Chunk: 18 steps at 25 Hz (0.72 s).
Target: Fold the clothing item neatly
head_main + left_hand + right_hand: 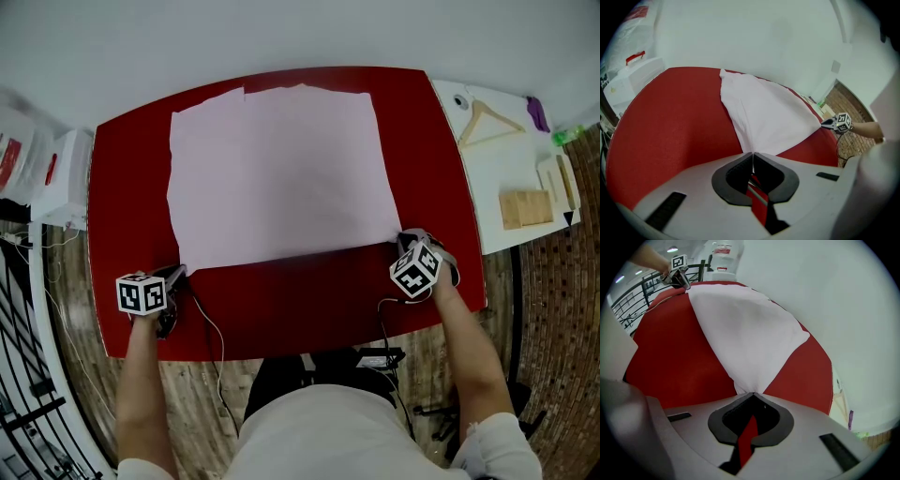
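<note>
A pale pink garment point(281, 173) lies spread flat on the red table point(309, 300), its near edge running between my two grippers. My left gripper point(178, 273) is shut on the garment's near left corner point(752, 152). On the other side, my right gripper point(403, 239) is shut on the near right corner point(751, 392). In the left gripper view the garment point(764, 112) stretches away to the right gripper point(829, 123). In the right gripper view the garment point(745, 329) runs to the left gripper point(680, 281). The cloth looks taut along the near edge.
A white side table point(506, 159) at the right carries a wooden hanger point(487, 122), a wooden block point(525, 208) and small items. White bags and boxes point(56, 178) stand at the left. Cables point(211, 328) hang off the near table edge. A metal railing point(637, 296) stands beyond.
</note>
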Motion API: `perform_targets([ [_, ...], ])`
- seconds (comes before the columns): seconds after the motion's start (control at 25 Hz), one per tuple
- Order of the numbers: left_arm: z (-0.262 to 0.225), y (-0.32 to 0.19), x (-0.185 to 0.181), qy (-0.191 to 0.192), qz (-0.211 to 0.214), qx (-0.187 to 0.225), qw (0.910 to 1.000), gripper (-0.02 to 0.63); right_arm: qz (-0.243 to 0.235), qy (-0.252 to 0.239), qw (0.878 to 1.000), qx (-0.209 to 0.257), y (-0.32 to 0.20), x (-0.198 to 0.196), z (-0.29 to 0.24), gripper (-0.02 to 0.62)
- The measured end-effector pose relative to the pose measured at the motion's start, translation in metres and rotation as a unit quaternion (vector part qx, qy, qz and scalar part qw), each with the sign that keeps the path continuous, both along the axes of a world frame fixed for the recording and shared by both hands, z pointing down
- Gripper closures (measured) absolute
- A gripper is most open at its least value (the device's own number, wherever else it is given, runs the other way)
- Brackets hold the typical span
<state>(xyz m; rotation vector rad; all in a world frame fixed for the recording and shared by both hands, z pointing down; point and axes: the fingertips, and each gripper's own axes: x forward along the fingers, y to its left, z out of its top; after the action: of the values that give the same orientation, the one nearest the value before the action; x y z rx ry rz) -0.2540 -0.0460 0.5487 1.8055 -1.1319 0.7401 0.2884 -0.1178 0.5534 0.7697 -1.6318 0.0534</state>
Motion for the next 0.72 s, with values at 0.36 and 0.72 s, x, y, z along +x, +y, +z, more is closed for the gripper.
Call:
perform_targets([
  [0.36,-0.003,-0.002,0.001,0.036,-0.021,0.013,0.999,0.591,0.152,-0.087,0.984,0.038,-0.011,0.036,-0.023,0.58],
  [0.72,-0.011,0.006,0.014,0.062,0.018,0.033,0.9973,0.518,0.159,-0.242,0.957,-0.035,0.02,-0.012,-0.013,0.426],
])
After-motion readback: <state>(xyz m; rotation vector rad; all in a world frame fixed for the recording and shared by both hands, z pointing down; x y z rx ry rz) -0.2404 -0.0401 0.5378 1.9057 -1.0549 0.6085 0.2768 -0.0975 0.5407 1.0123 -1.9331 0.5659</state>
